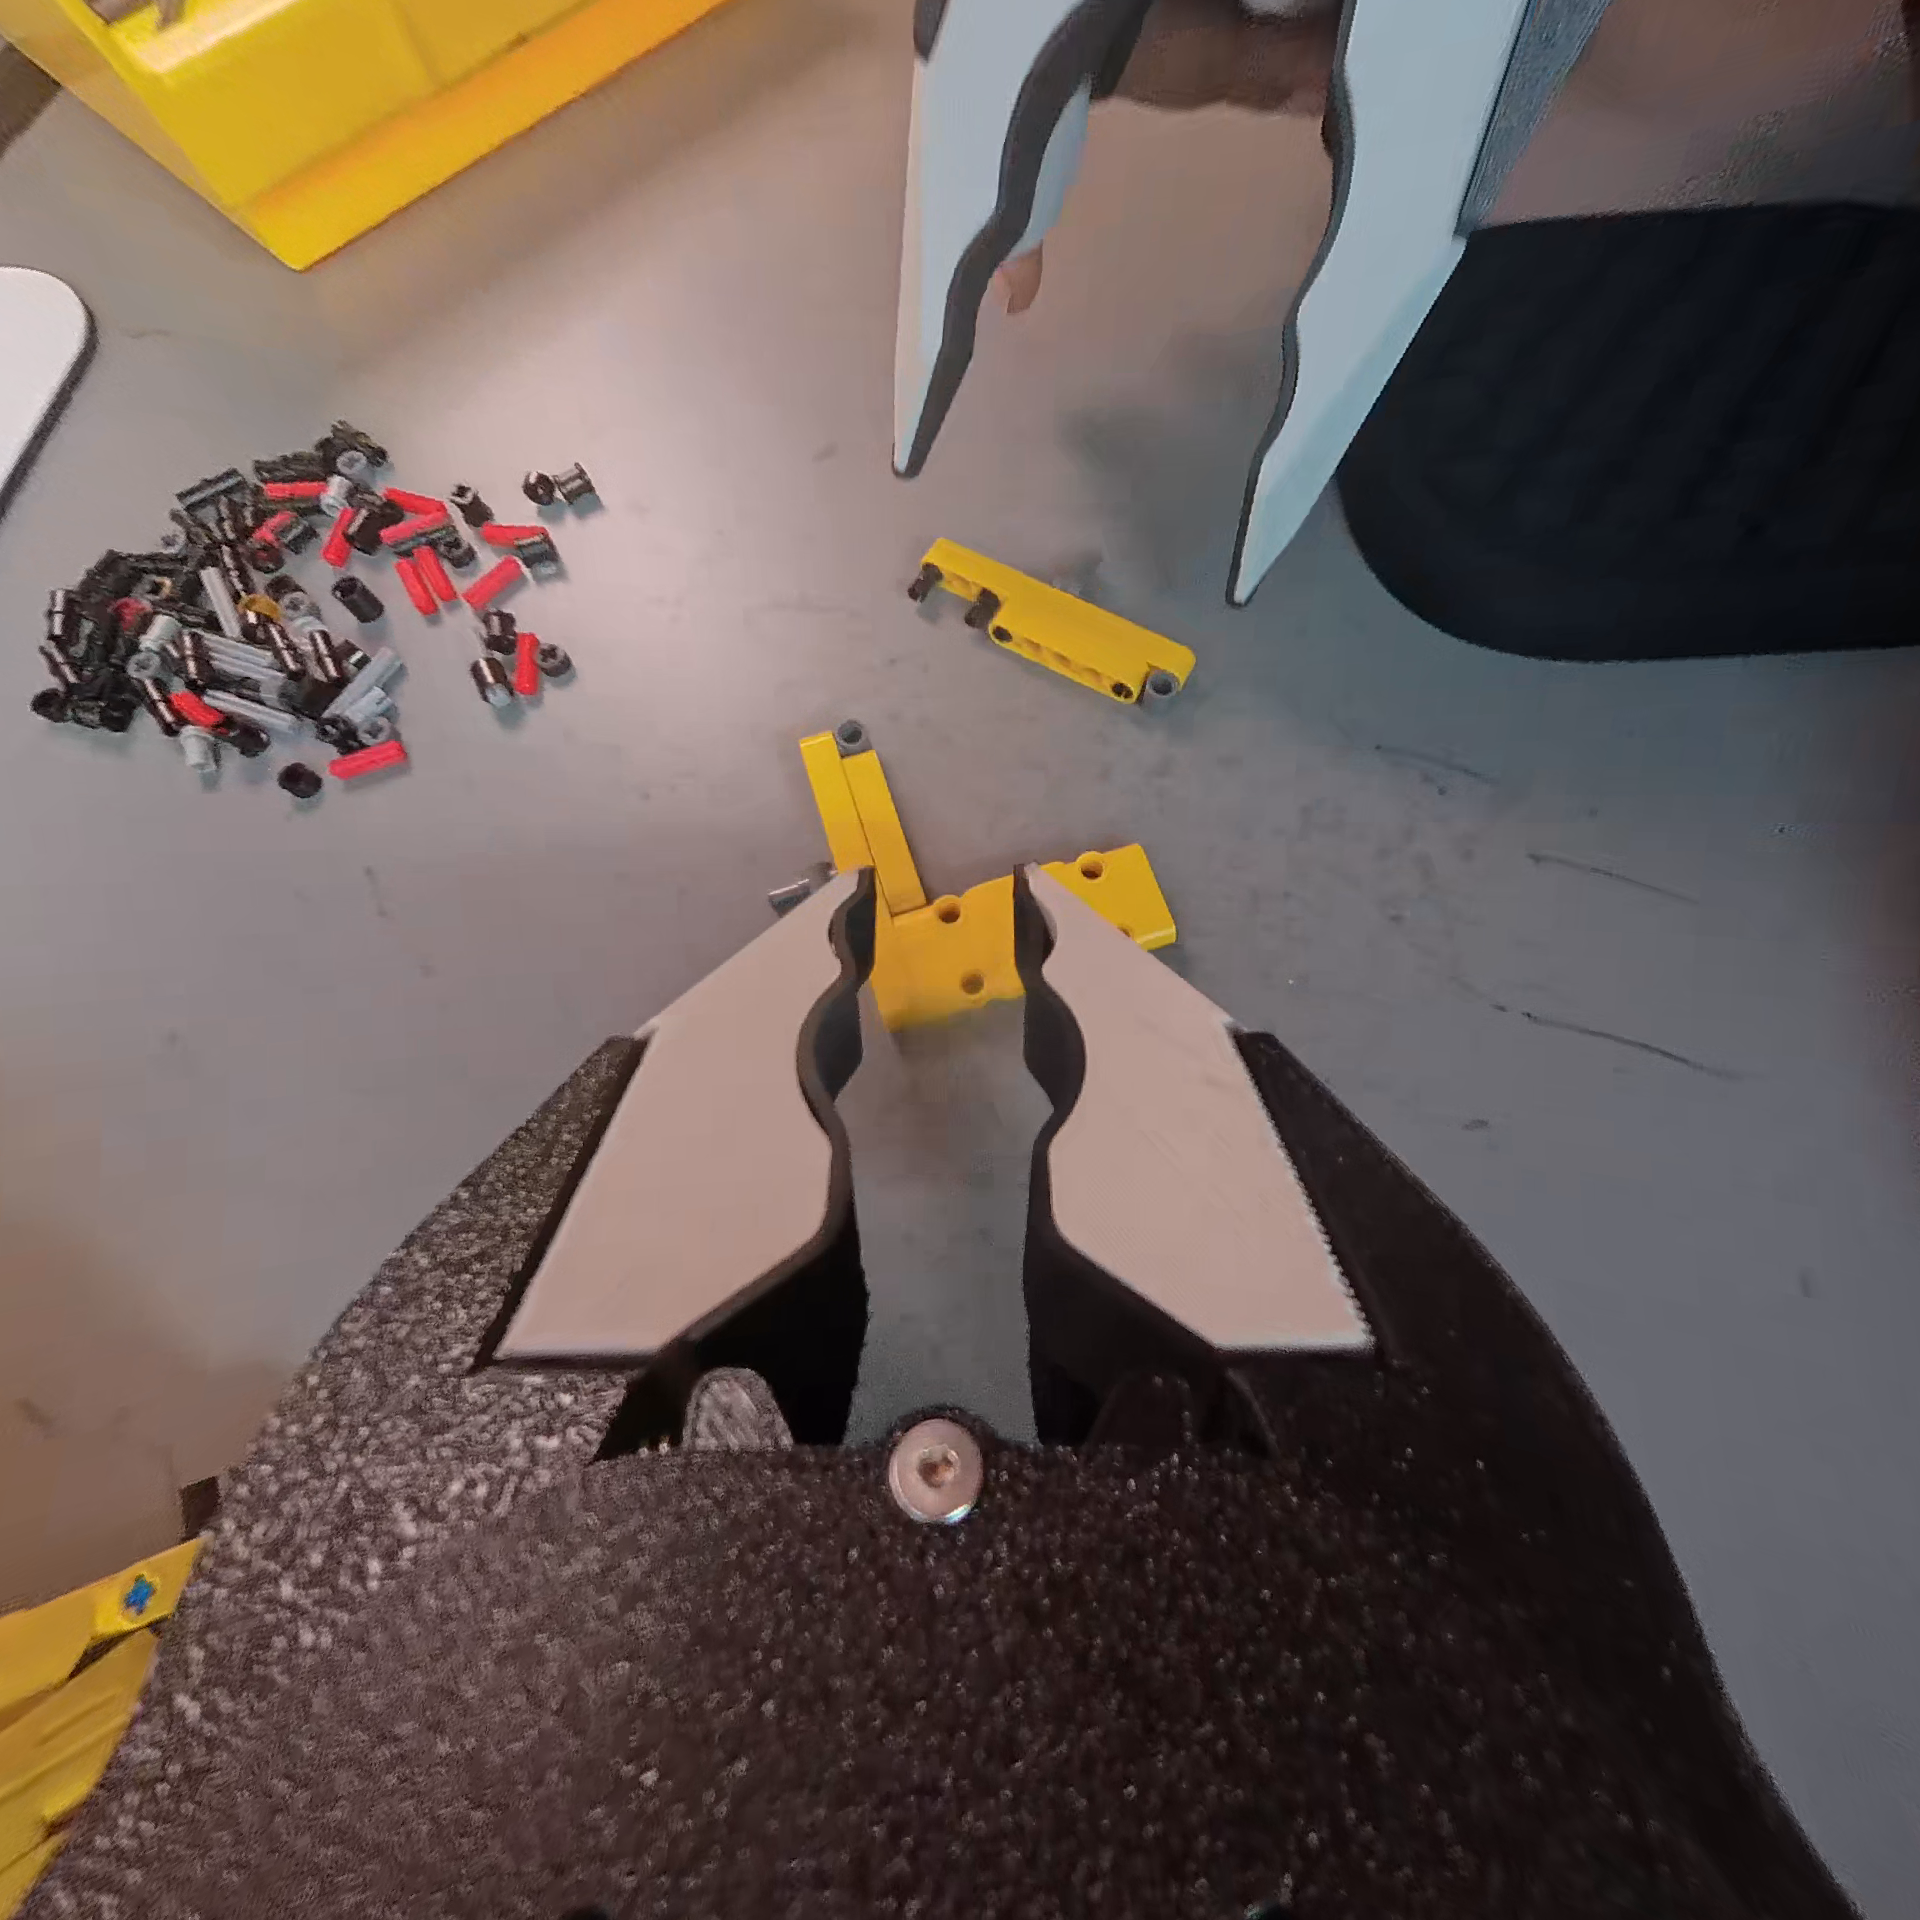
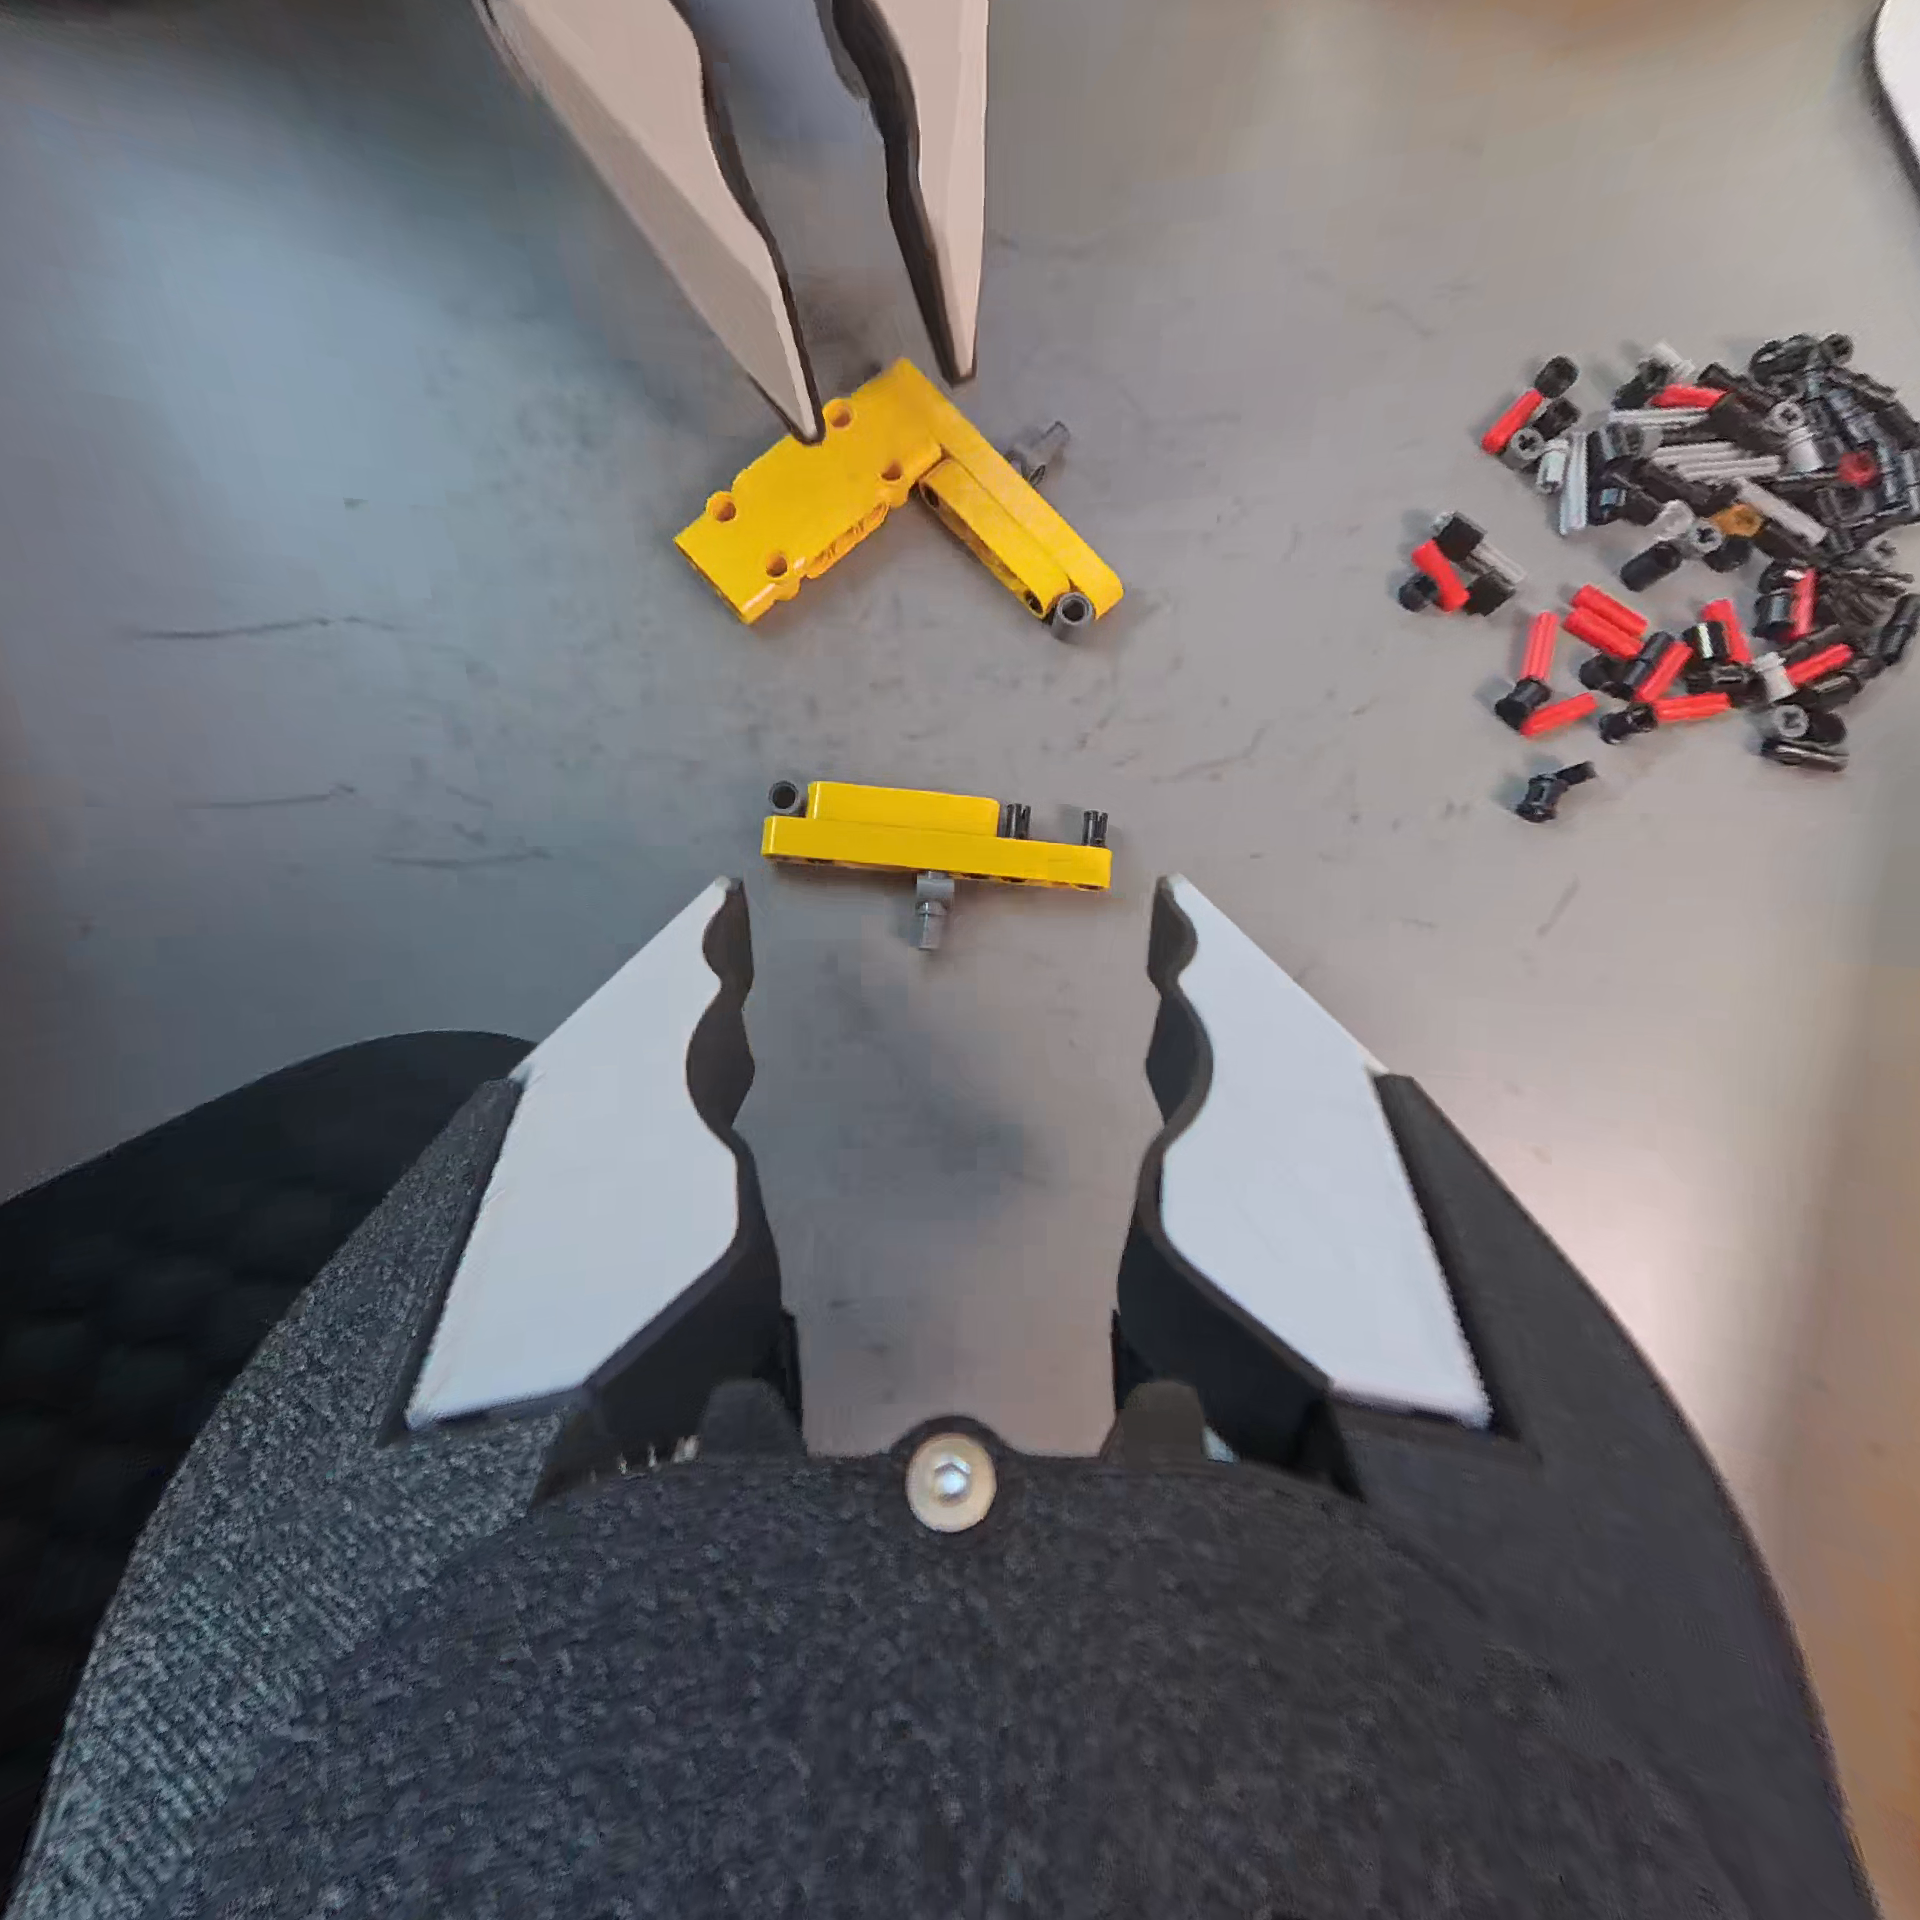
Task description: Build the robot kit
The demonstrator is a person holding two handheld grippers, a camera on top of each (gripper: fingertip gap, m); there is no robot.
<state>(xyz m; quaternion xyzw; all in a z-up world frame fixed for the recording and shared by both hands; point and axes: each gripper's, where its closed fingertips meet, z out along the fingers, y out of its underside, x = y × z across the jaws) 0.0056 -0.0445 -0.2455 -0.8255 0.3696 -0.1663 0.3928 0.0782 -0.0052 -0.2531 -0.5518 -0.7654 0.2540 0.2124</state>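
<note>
Now the left claw [image 1: 940, 883] sits around the yellow L-piece [image 1: 940, 966] on the table [image 1: 520, 935]; I cannot tell if it pinches. The right claw [image 2: 948, 883] is wide open, near the yellow bar [image 2: 935, 844], not touching.

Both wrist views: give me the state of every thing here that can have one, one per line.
Left hand-held gripper: open, tips astride the L-shaped yellow assembly.
Right hand-held gripper: open wide, empty, just short of the straight yellow beam.
L-shaped yellow assembly: flat on the table, ungripped.
Straight yellow beam: on the table, pins fitted, free.
Pile of small pins: loose, scattered.
</note>
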